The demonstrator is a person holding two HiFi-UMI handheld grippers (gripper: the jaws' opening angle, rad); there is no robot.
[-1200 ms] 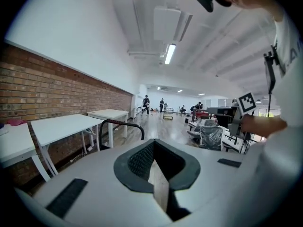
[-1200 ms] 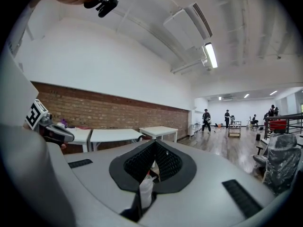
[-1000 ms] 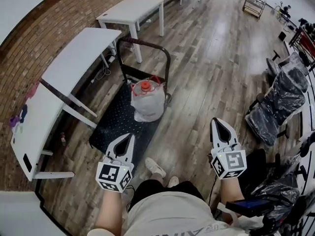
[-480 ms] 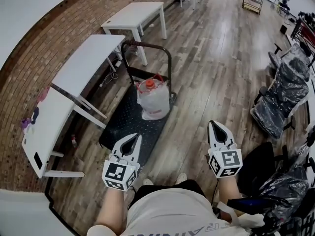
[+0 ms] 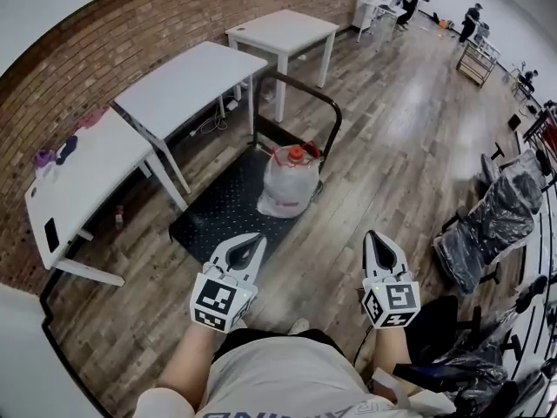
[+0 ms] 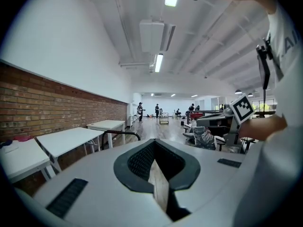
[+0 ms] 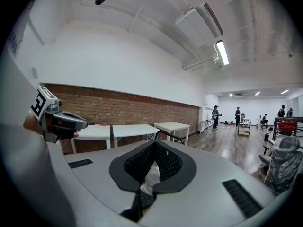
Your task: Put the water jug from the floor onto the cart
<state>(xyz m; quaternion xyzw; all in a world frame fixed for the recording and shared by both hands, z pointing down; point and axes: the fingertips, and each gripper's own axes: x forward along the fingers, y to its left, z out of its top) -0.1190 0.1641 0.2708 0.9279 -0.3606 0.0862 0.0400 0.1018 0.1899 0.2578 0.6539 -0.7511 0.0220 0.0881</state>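
Observation:
The water jug (image 5: 290, 181), clear with a red cap and a thin plastic bag round it, stands upright on the black platform cart (image 5: 218, 212), close to the cart's dark push handle (image 5: 300, 90). Both grippers hover near my body, short of the cart's near edge. My left gripper (image 5: 252, 240) is shut and empty. My right gripper (image 5: 376, 236) is also shut and empty, off to the jug's right. In the right gripper view the jug (image 7: 151, 173) shows past the closed jaws (image 7: 154, 145). The left gripper view shows its closed jaws (image 6: 154, 143) and the cart handle (image 6: 120, 134).
Three white tables (image 5: 187, 81) line the brick wall to the cart's left. Chairs wrapped in plastic (image 5: 492, 220) stand at the right. People and a trolley (image 5: 477, 59) are far down the wooden floor. My shoe (image 5: 298, 326) shows near the cart's front.
The head view has swung, so the cart and jug now sit higher and further right in it. Both grippers have shifted with me and stayed shut and empty.

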